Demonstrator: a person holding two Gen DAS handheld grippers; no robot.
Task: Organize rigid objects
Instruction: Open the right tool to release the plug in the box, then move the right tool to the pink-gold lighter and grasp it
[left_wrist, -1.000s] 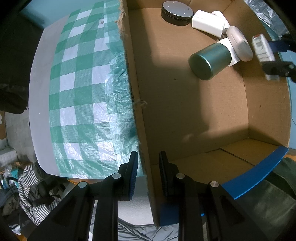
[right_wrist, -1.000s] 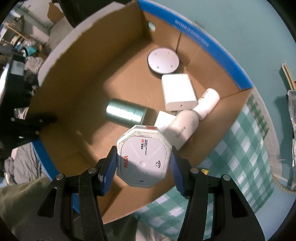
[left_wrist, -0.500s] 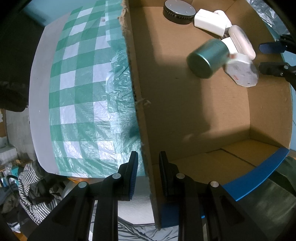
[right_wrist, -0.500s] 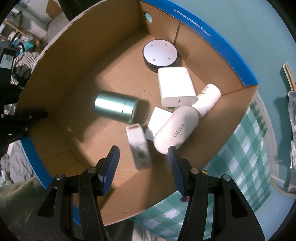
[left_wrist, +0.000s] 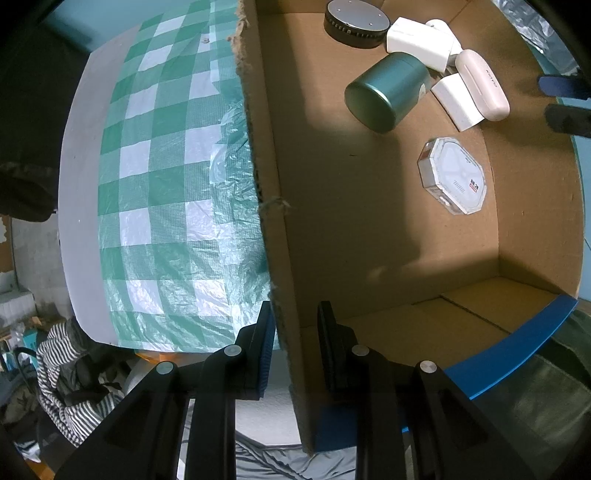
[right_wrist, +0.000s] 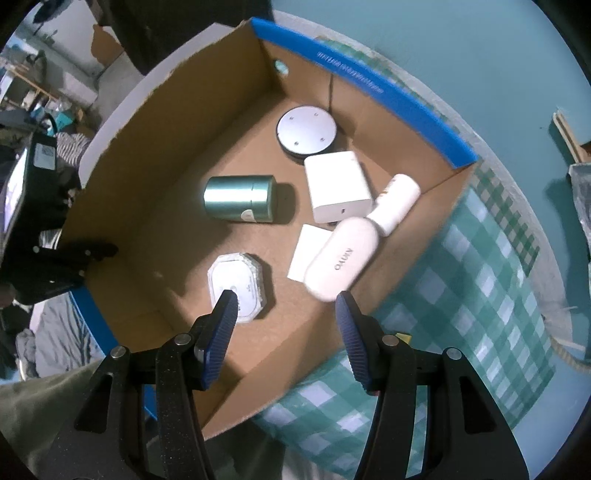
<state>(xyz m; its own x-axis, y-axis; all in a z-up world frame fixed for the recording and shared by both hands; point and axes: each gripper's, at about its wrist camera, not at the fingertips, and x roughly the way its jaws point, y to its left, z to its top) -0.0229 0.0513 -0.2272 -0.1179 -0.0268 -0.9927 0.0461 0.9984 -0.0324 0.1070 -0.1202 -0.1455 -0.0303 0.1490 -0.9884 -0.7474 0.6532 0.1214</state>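
cardboard box (right_wrist: 155, 155) holds octagonal case (right_wrist: 238, 286); left tool (left_wrist: 293, 334) clamps its wall, right tool (right_wrist: 284, 314) released.

left gripper (left_wrist: 293, 334): black angular arms, round silver screw heads along them, blue ribbed pads on the jaws | right gripper (right_wrist: 284, 325): same black frame, silver screws at the joints, blue ridged pads, faint speckle on the plastic | olive-green sleeve (right_wrist: 44, 413) low beside it
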